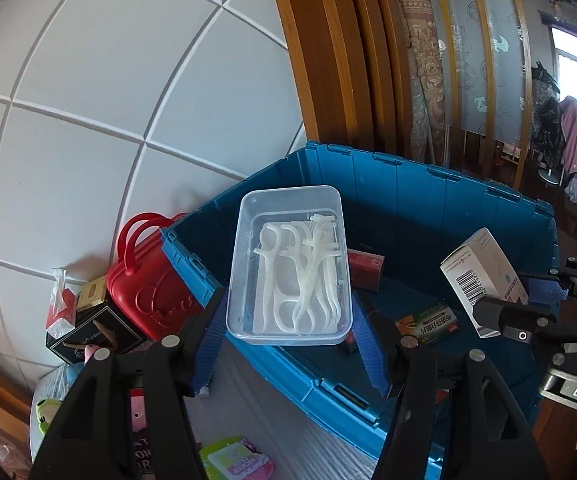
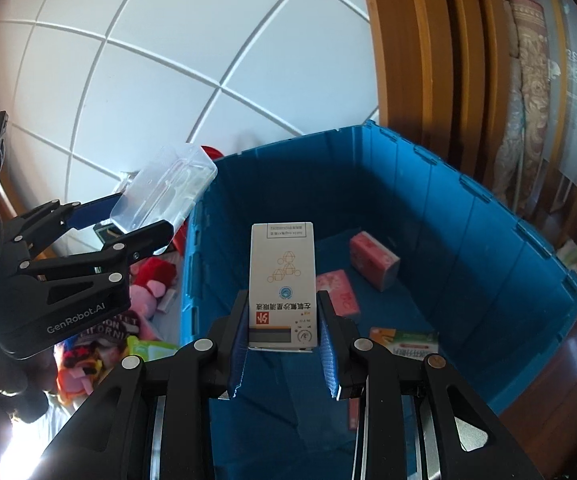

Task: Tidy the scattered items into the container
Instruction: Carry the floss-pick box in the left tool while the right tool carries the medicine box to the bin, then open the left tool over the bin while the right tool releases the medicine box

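My left gripper [image 1: 288,316] is shut on a clear plastic box of white floss picks [image 1: 288,268] and holds it over the near left rim of the blue crate [image 1: 428,196]. The box also shows in the right wrist view [image 2: 164,192], held by the left gripper [image 2: 128,220]. My right gripper [image 2: 282,320] is shut on a white medicine box [image 2: 282,280] and holds it above the inside of the crate [image 2: 468,232]. That box also shows in the left wrist view [image 1: 484,276].
Inside the crate lie pink tissue packs [image 2: 374,260], a green and white box [image 2: 404,344] and a red box [image 1: 364,268]. Left of the crate stand a red case [image 1: 148,280], a black box [image 1: 92,332], plush toys [image 2: 148,284] and a green wipes pack [image 1: 232,460].
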Motion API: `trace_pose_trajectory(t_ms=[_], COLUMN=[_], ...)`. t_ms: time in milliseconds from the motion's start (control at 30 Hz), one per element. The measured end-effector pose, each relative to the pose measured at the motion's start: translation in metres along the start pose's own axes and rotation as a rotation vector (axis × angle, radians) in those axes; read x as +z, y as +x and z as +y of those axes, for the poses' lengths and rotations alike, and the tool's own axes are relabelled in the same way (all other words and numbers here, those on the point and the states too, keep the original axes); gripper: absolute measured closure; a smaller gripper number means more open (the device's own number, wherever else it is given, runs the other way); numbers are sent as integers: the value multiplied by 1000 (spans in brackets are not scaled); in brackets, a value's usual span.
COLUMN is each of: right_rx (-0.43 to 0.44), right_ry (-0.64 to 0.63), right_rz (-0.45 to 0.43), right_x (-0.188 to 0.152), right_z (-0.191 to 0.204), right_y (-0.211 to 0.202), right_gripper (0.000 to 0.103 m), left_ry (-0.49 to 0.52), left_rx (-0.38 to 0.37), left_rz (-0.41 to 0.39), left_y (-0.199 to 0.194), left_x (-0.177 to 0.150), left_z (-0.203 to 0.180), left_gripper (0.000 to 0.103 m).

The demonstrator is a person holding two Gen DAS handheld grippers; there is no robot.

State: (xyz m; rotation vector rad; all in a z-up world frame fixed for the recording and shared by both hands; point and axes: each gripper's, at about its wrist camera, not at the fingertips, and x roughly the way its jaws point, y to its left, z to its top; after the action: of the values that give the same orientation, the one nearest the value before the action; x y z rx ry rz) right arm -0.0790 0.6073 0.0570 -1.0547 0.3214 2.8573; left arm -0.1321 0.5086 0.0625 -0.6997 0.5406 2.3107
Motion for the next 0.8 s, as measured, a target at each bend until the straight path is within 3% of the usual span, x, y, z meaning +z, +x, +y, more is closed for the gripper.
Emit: trace_pose_trajectory(t_ms=[433,800], right_rx=[-58,-77], right_ry=[45,57], right_rz=[10,15], right_x=[4,10], right_z=[-40,-49], right_y=[8,14], right_gripper=[73,73], left_ry=[15,21], left_rx=[-46,-61], left_rz=[11,3], left_y=[27,39], left_x=[15,28], left_z=[-28,-32], left_gripper=[44,44])
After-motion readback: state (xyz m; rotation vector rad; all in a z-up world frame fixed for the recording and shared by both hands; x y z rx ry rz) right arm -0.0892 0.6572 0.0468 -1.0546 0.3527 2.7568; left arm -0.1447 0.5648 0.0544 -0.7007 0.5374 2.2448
